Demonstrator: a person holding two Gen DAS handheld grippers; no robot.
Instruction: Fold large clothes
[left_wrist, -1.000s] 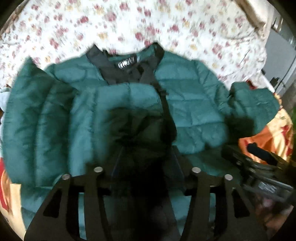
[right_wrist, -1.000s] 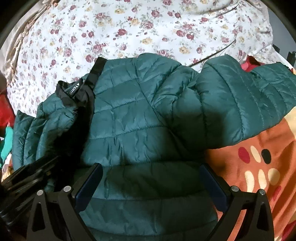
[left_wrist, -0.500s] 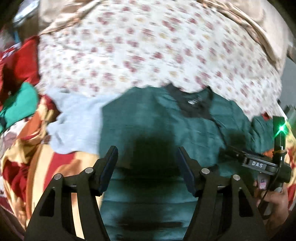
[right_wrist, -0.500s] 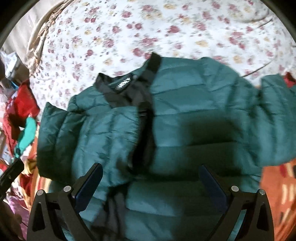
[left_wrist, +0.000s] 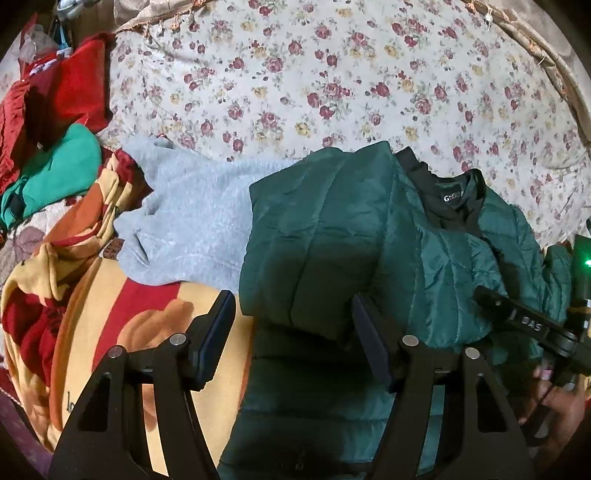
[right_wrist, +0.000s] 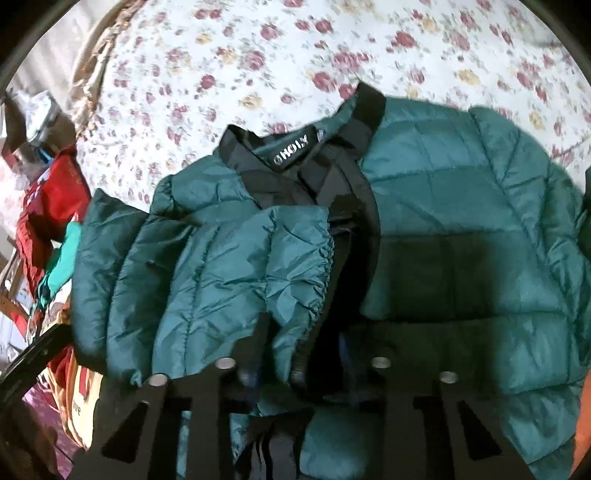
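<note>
Closing on the jacket (right_wrist: 443, 229) front hem, the right gripper (right_wrist: 303, 369) may pinch only slippery shell and drop it. The left gripper (left_wrist: 295, 339) hovers open over the folded sleeve (left_wrist: 325, 236), mid-bed (left_wrist: 332, 74).

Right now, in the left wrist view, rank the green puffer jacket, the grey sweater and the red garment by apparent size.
1. green puffer jacket, though it lies nearest the camera
2. grey sweater, partly under the jacket
3. red garment, farthest and cut off by the frame edge, so its rank is unsure
</note>
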